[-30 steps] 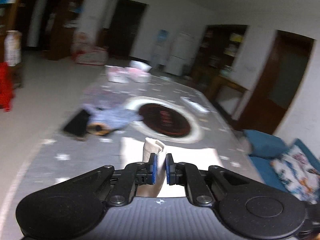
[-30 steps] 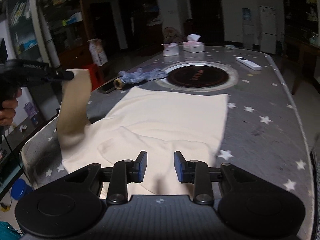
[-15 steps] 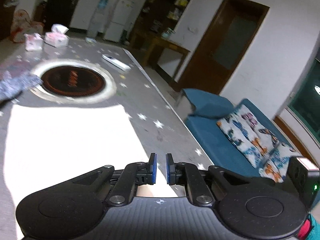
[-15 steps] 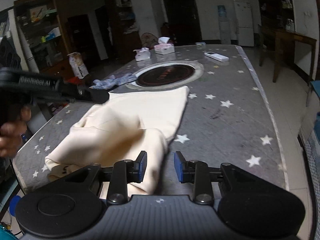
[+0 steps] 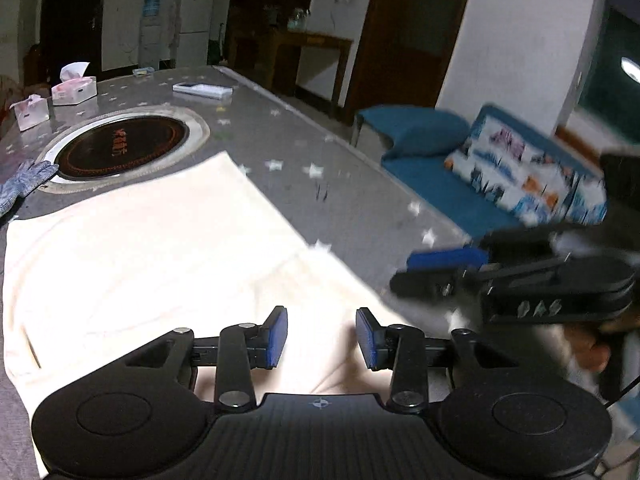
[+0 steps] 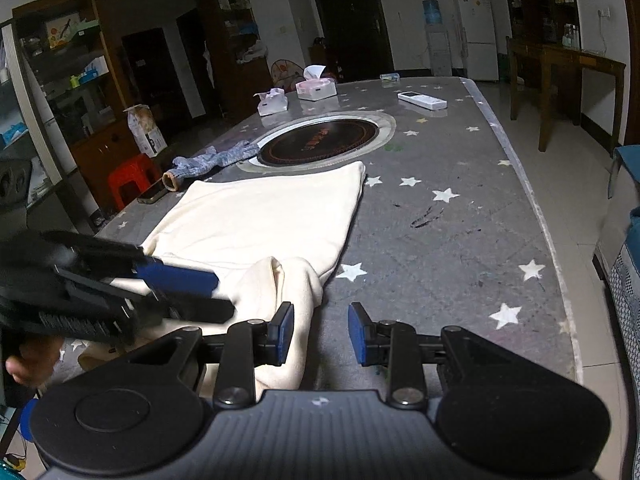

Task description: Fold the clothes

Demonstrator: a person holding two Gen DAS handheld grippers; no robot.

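Cream garment [image 6: 260, 216] spread flat on the counter [image 6: 460, 208] ahead of both jaws, far half smooth, one side piece already thrown across and lying bunched just ahead of the right gripper [image 6: 321, 338]. Left gripper [image 5: 321, 338] over the near cloth, jaws opening, nothing pinched between them, cloth only beneath. Right jaws partly apart and empty, the bunched fold brushing past the left pad, bare counter between. Judged early to midway: first fold laid but rumpled, wanting smoothing; remaining side and the crosswise folds not yet done.
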